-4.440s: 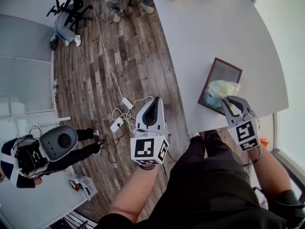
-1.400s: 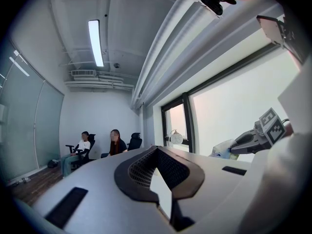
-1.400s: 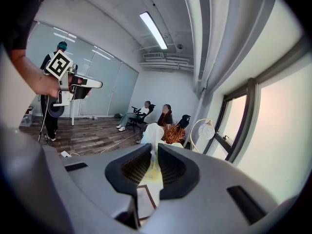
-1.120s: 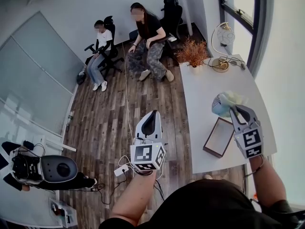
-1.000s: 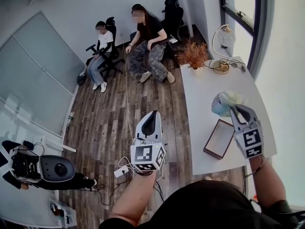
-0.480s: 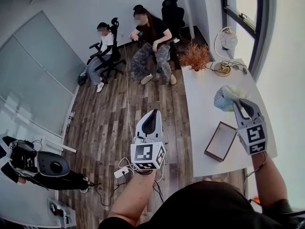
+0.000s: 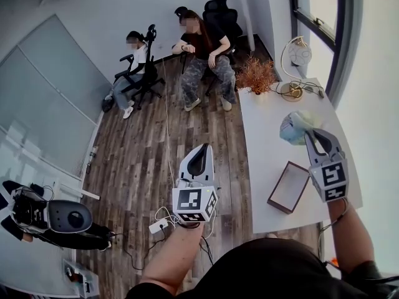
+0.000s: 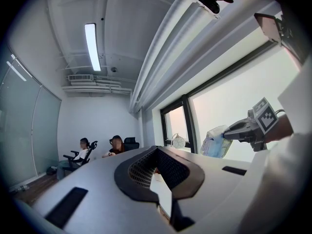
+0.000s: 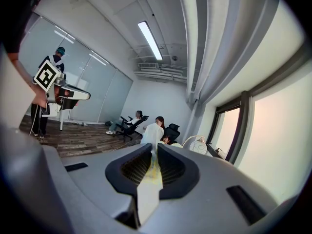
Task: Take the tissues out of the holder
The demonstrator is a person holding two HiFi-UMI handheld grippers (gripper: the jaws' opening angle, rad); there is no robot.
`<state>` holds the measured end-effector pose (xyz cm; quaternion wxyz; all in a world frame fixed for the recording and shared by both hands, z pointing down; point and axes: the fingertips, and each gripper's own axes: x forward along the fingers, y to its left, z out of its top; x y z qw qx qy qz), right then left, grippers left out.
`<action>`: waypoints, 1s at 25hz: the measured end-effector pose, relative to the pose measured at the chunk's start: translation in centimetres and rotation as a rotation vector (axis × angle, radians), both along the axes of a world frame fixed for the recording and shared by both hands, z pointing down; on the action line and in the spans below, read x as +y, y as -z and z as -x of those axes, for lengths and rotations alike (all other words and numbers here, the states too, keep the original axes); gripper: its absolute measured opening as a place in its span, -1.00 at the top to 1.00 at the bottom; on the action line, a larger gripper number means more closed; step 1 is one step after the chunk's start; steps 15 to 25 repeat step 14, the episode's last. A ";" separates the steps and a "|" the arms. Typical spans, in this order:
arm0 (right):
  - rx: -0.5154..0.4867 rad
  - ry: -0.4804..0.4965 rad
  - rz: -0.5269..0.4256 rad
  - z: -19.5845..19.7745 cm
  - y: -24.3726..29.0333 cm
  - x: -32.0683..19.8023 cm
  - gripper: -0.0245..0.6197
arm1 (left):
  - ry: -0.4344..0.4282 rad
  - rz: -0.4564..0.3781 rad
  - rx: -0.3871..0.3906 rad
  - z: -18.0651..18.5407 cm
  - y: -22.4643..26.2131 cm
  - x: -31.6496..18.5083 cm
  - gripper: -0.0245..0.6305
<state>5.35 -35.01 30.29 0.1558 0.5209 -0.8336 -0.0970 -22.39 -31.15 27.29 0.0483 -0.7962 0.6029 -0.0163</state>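
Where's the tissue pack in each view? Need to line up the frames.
Head view: the tissue pack is at right, mid-height, at the tip of the right gripper.
Left gripper view: the pack is right of centre, against the bright window.
Right gripper view: the pack is at centre, pinched edge-on between the jaws.
Shared landmark: the round desk lamp, in all three.

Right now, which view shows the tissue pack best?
Left gripper view: the tissue pack shows whole and side-on against the window, pinched at one edge by the right gripper. Head view sees it from above, partly covered by that gripper. Right gripper view shows only an edge-on sliver between its jaws.
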 end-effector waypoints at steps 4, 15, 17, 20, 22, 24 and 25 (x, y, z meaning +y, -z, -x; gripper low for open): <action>0.000 -0.002 -0.004 -0.1 0.1 -0.2 0.79 | 0.001 0.002 0.000 0.0 -0.1 -0.1 0.91; -0.008 -0.008 0.006 -0.7 -0.4 -0.4 0.79 | 0.014 0.001 0.005 0.0 -0.2 -0.2 0.91; -0.008 -0.008 0.006 -0.7 -0.4 -0.4 0.79 | 0.014 0.001 0.005 0.0 -0.2 -0.2 0.91; -0.008 -0.008 0.006 -0.7 -0.4 -0.4 0.79 | 0.014 0.001 0.005 0.0 -0.2 -0.2 0.91; -0.008 -0.008 0.006 -0.7 -0.4 -0.4 0.79 | 0.014 0.001 0.005 0.0 -0.2 -0.2 0.91; -0.008 -0.008 0.006 -0.7 -0.4 -0.4 0.79 | 0.014 0.001 0.005 0.0 -0.2 -0.2 0.91; -0.008 -0.008 0.006 -0.7 -0.4 -0.4 0.79 | 0.014 0.001 0.005 0.0 -0.2 -0.2 0.91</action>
